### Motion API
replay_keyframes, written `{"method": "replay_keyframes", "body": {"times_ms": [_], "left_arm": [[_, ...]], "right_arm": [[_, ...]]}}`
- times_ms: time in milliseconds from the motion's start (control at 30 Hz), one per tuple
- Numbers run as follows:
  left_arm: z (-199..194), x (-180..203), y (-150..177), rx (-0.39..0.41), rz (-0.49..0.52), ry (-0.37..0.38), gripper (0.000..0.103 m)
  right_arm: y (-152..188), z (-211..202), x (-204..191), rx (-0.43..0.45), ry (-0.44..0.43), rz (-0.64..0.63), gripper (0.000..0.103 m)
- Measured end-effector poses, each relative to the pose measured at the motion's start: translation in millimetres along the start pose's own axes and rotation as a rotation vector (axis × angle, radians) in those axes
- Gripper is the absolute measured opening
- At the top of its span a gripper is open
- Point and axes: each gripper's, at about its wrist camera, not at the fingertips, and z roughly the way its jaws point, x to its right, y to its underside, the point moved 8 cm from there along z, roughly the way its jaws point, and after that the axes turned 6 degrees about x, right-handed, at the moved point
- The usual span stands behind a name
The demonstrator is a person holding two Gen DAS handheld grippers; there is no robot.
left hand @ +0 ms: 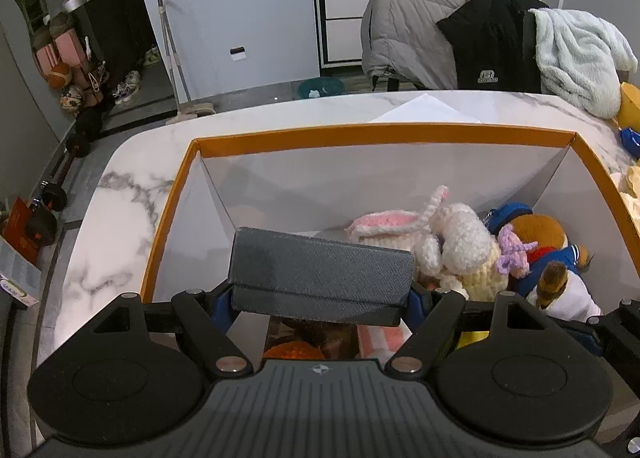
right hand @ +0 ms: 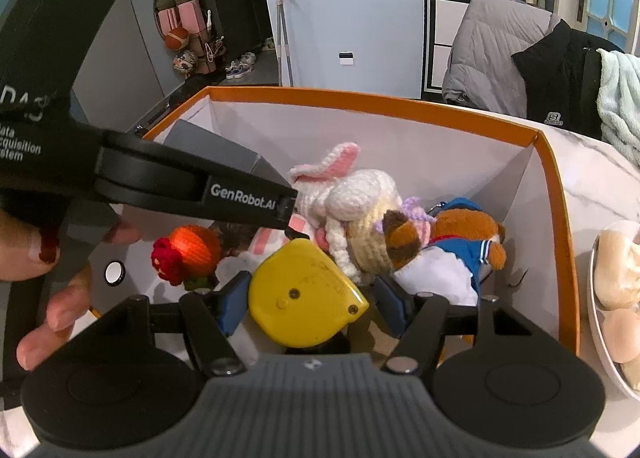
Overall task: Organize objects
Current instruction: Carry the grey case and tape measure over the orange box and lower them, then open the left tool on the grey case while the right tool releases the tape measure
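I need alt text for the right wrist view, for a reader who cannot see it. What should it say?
The right gripper holds a yellow tape measure over an orange-rimmed box with white walls, on a marble table. In the box lie crocheted and plush toys, among them a white bunny. The left gripper reaches in holding a dark grey case.

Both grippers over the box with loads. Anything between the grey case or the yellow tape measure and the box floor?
Grey case in the left gripper: mostly bare box floor ahead, orange knit toy just below. Tape measure in the right gripper: plush toys crowd the floor beyond it; what lies directly under is hidden.
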Motion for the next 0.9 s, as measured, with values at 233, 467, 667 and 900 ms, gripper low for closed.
{"method": "replay_keyframes", "body": {"times_ms": [233,467,667,900], "left_arm": [[2.8,1.0,1.9,-0.021,0.009,0.010,0.090],[2.6,1.7,3.5,-0.022,0.021,0.008,0.090],[2.7,2.1,3.3,-0.022,0.022,0.009,0.090],[5.2,1.0,5.9,-0.032,0.001,0.033,0.090]], "right_arm": [[0.8,3.8,4.4,0.002,0.001,0.019,0.069],[3.0,3.1,5.9,0.008,-0.004,0.045,0.069],[3.1,2.2,6.8,0.011,-0.007,0.063,0.069],[2.9,2.2,8.5,0.021,-0.005,0.076,0.070]]}}
